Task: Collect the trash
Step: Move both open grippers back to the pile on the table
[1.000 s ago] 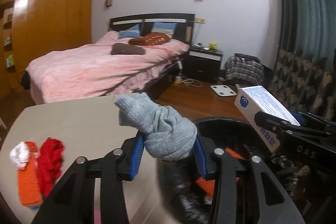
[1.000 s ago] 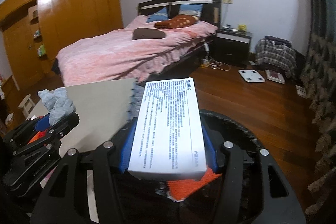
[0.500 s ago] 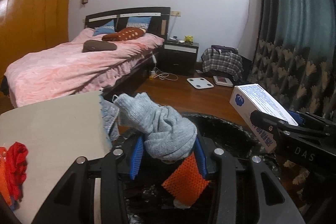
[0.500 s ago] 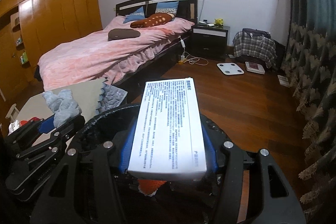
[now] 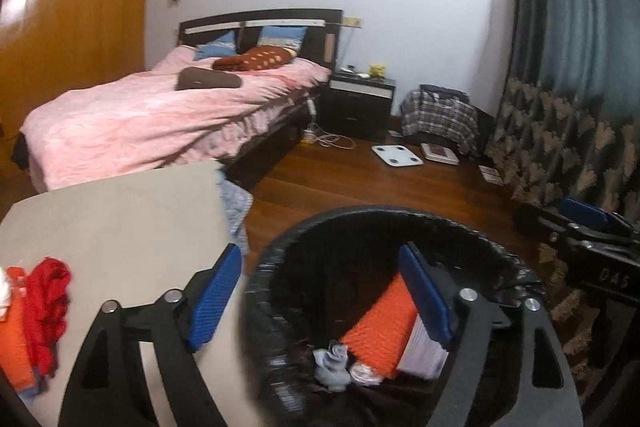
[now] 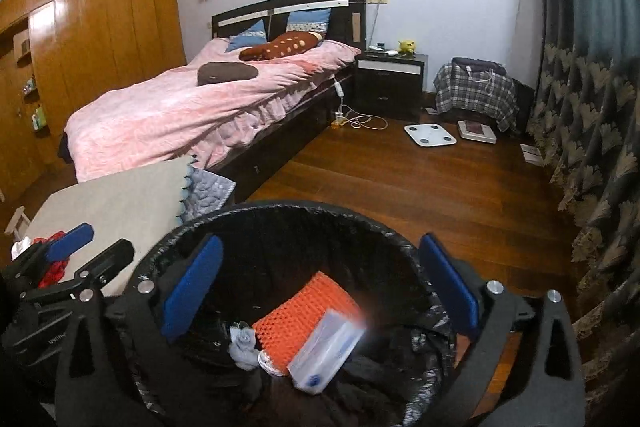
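Observation:
A black-lined trash bin (image 5: 360, 223) (image 6: 280, 211) stands beside the table. Inside it lie a grey sock (image 5: 332, 367) (image 6: 242, 343), an orange knitted piece (image 5: 380, 327) (image 6: 304, 311) and a white box (image 6: 326, 351) (image 5: 424, 351), the box blurred. My left gripper (image 5: 320, 291) hangs over the bin's left rim, jaws opening with nothing between the blue pads. My right gripper (image 6: 320, 291) is above the bin, jaws opening, with nothing between them. On the table (image 5: 120, 219) lie red and orange cloth pieces (image 5: 44, 303).
A pink bed (image 6: 200, 107) stands behind the table. A dark nightstand (image 6: 390, 83), a checked bag (image 6: 476, 91) and a white scale (image 6: 430, 135) sit on the wooden floor. Patterned curtains (image 6: 592, 127) hang at the right. A grey quilted cloth (image 5: 236, 203) hangs off the table's edge.
Both grippers opened over the bin. The grey sock dropped from the left one and the white box from the right one; both now lie in the bin.

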